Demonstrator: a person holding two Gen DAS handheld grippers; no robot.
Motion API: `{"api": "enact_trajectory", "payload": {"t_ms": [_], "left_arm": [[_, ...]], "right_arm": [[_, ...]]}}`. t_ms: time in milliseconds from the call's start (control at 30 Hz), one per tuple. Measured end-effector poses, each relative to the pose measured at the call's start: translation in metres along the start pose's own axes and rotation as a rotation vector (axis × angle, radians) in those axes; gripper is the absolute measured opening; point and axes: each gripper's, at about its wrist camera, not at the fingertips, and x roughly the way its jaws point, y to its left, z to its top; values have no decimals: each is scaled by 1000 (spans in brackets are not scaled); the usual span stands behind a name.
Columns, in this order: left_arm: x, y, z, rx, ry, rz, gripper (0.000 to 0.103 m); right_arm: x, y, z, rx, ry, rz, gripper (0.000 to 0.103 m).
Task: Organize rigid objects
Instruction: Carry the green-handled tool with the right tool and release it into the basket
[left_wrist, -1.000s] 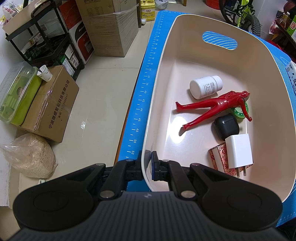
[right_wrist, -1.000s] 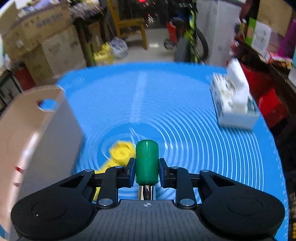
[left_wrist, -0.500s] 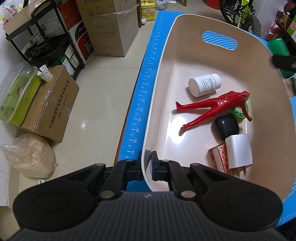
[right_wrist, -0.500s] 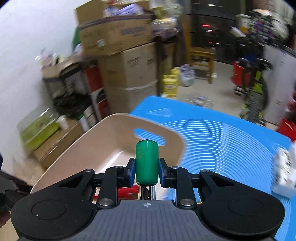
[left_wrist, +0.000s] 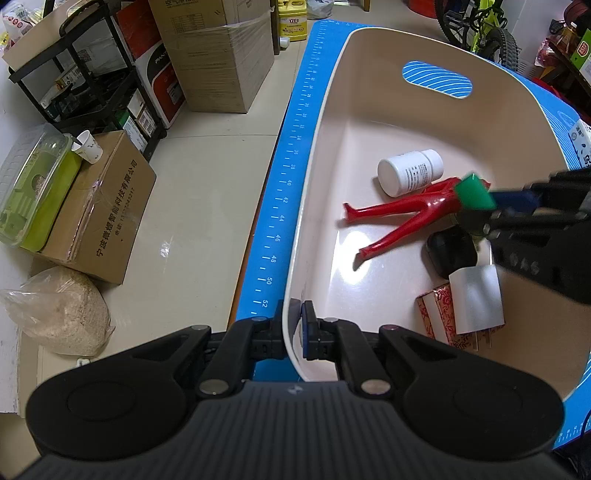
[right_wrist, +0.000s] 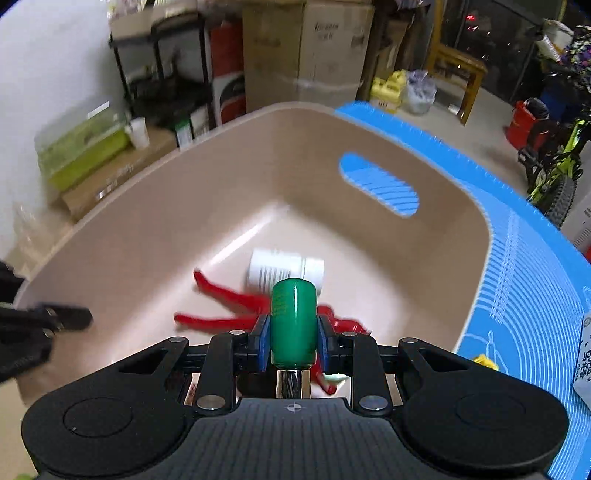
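Observation:
A beige plastic bin (left_wrist: 332, 122) (right_wrist: 147, 229) stands on the blue mat (left_wrist: 295, 155). My left gripper (left_wrist: 293, 326) is shut on the bin's near rim. My right gripper (right_wrist: 293, 343) is shut on a green cylinder (right_wrist: 293, 321) (left_wrist: 474, 192) with a metal stub at its base, and it hangs over the bin's inside, above the red toy figure (left_wrist: 399, 218) (right_wrist: 229, 306). Down in the bin lie a white pill bottle (left_wrist: 410, 171) (right_wrist: 284, 271), a black case (left_wrist: 450, 251), a white charger plug (left_wrist: 478, 299) and a red patterned box (left_wrist: 439, 310).
Left of the table, on the floor, are cardboard boxes (left_wrist: 103, 210), a black rack (left_wrist: 74, 85), a green lidded container (left_wrist: 33, 188) and a bag of grain (left_wrist: 59, 310). A yellow object (right_wrist: 484, 360) and a tissue pack (right_wrist: 585, 354) lie on the mat right of the bin.
My right gripper has carried the green cylinder from over the open mat leftward across the bin's rim to above the red figure, rolling as it went. The left gripper has kept still on the rim.

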Motion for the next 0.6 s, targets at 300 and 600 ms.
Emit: {"api": "enact_trajectory", "payload": {"t_ms": [300,600], "left_arm": [[0,-1,-1,1,0,-1,9],[0,-1,-1,0,0,-2,9]], "right_arm": [[11,8,-11,-29,49,-3,37],[-26,-8,-9,-5,-68,36,63]]}}
